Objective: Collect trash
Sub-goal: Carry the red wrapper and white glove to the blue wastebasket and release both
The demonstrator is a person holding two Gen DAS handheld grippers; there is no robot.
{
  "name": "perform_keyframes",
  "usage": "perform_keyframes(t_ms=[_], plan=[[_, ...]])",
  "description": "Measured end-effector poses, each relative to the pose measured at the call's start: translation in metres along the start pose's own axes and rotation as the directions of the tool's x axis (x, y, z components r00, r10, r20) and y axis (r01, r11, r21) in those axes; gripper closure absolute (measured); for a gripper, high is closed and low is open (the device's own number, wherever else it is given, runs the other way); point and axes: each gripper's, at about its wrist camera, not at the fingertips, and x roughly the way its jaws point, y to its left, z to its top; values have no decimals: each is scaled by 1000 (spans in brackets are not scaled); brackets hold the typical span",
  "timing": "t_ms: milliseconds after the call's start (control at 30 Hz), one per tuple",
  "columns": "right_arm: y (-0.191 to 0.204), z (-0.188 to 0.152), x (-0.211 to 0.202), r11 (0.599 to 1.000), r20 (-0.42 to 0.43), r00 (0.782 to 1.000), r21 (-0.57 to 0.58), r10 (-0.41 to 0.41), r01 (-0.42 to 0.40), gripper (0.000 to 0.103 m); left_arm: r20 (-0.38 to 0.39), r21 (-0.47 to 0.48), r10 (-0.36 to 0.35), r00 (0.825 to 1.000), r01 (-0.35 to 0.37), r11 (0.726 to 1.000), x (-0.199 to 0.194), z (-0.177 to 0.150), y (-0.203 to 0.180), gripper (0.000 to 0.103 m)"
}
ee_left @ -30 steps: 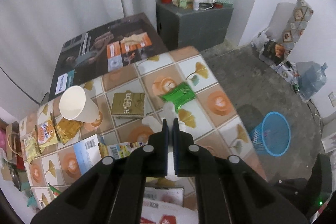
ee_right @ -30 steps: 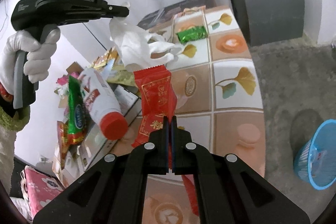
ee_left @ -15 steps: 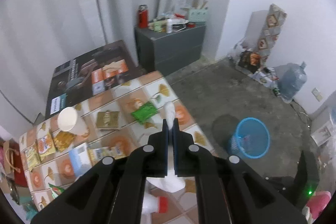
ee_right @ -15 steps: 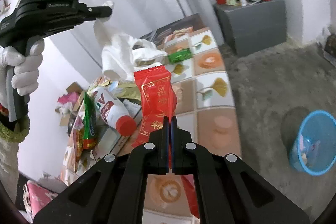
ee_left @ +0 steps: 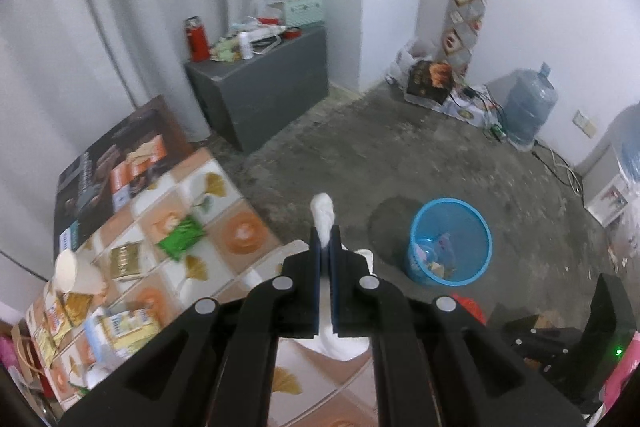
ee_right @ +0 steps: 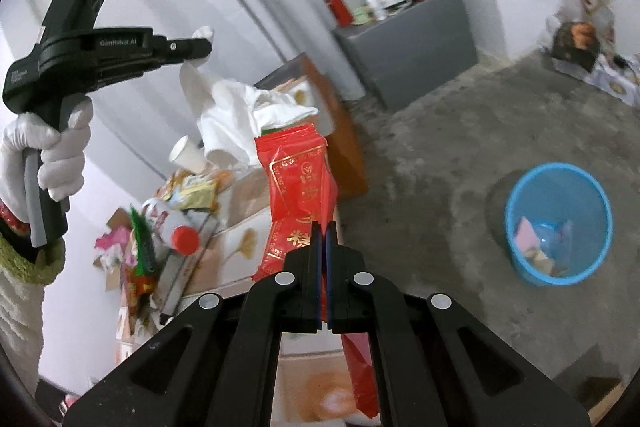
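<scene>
Now both claws laden: left claw (ee_left: 325, 241) with white tissue (ee_left: 322, 215), right claw (ee_right: 323, 233) with red wrapper (ee_right: 298, 183).

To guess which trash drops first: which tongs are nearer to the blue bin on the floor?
Right. The right tongs, shut on the red wrapper, are on the side of the blue bin; the left tongs, holding white tissue, are beyond them, above the table.

one blue bin (ee_right: 558, 227), one paper cup (ee_left: 74, 273), two tongs (ee_left: 325, 241)
</scene>
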Motion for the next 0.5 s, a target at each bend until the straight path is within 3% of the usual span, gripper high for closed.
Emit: perform_keyframes(t_ms=[300, 500], plan=[[-76, -2, -19, 987, 21, 994, 116, -110, 107, 103, -91, 15, -93, 991, 95, 995, 70, 16, -68, 100], [-140, -4, -15, 954, -9, 976, 207, -220, 217, 103, -199, -63, -199, 960, 190, 980, 141, 16, -117, 100]])
